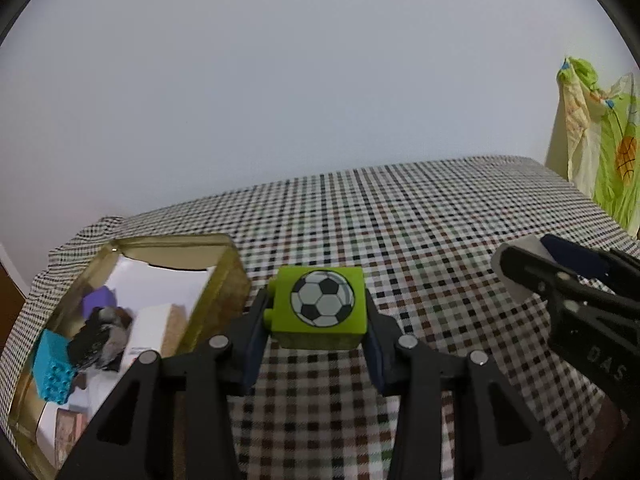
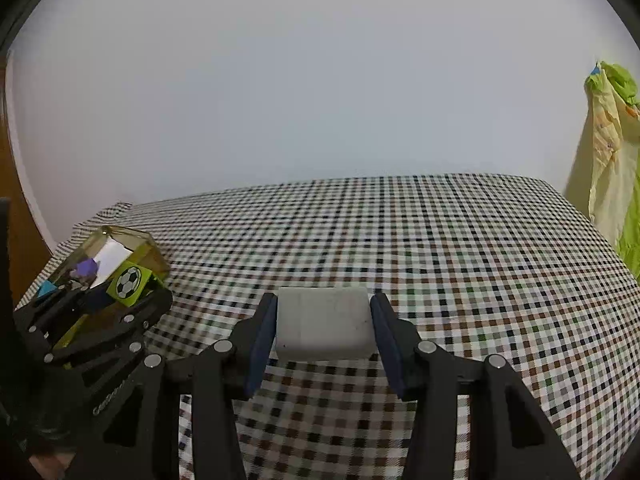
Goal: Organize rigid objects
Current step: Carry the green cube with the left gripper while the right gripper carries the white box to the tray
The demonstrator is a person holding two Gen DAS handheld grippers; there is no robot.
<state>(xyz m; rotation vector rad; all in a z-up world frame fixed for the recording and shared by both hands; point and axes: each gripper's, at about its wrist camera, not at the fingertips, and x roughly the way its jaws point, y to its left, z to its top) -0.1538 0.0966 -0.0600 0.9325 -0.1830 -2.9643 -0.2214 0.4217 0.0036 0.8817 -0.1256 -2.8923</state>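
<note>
Between our left gripper's [image 1: 320, 320] blue pads sits the green block with the football print [image 1: 319, 305], pinched on both sides and lifted clear of the checked tablecloth [image 1: 440, 248]. Our right gripper [image 2: 323, 330] likewise has its jaws pressed against the two ends of a plain white block [image 2: 323, 323], which hangs above the cloth without touching it. Just to the left of the green block lies the gold tin [image 1: 230, 276], open, lined with white paper and already holding a turquoise studded brick [image 1: 54, 364], a purple piece [image 1: 100, 300], a dark crumpled-looking lump we cannot identify, and a pale wooden-faced block [image 1: 170, 326]. From the right wrist view the left gripper and its green block appear right at the near wall of the tin, while the white block is well apart from it, out over the middle of the cloth. Beyond both, the cloth looks bare as far as its back edge, with only a green and yellow printed fabric [image 2: 612, 152] hanging at the far right. We judge the sorting nearly done: several pieces are in the tin, and what remains is to drop the green block in, then the white one.
</note>
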